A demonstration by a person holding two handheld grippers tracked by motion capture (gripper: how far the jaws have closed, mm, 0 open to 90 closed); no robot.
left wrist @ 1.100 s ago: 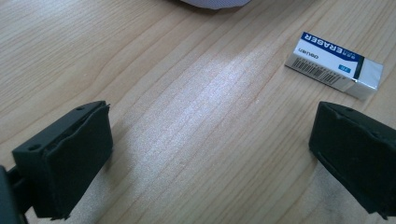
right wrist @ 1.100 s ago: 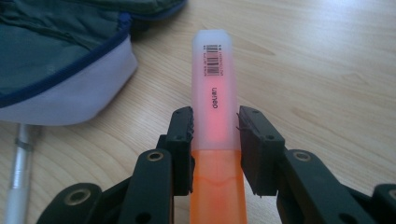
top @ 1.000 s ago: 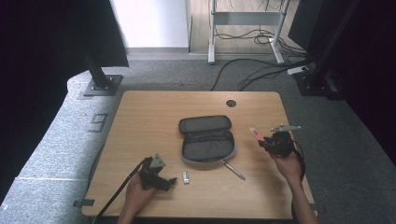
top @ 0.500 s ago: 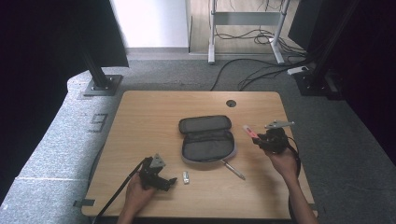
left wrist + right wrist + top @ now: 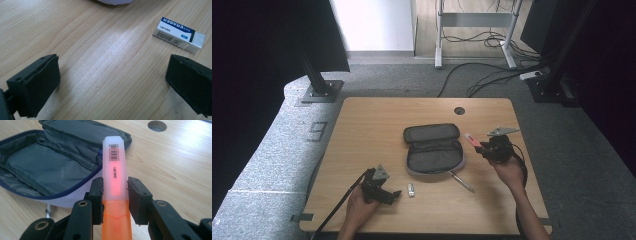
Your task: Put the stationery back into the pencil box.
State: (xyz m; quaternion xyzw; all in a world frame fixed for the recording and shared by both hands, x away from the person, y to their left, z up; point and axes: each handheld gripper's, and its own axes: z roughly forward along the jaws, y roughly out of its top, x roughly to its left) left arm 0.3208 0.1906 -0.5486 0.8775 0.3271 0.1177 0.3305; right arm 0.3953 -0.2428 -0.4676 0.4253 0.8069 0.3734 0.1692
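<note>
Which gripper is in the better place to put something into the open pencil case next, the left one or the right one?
Probably the right gripper: it already grips the orange highlighter and points at the open pencil case. The left gripper is open, with the eraser lying ahead of it on the table.

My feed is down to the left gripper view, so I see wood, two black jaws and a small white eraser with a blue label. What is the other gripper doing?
Observer: The right gripper is shut on a translucent orange highlighter pen, jaws pressed to both its sides.
Operator: Where is that relative to the case at the top of my view?
Observer: In the high view it is held up at the right of the open grey fabric pencil case, highlighter tip toward it.
Operator: Anything inside the case?
Observer: The right gripper view shows bare grey lining, nothing in it.
Operator: Other loose items?
Observer: A slim silver pen lies on the wooden table, by the case's near right corner.
</note>
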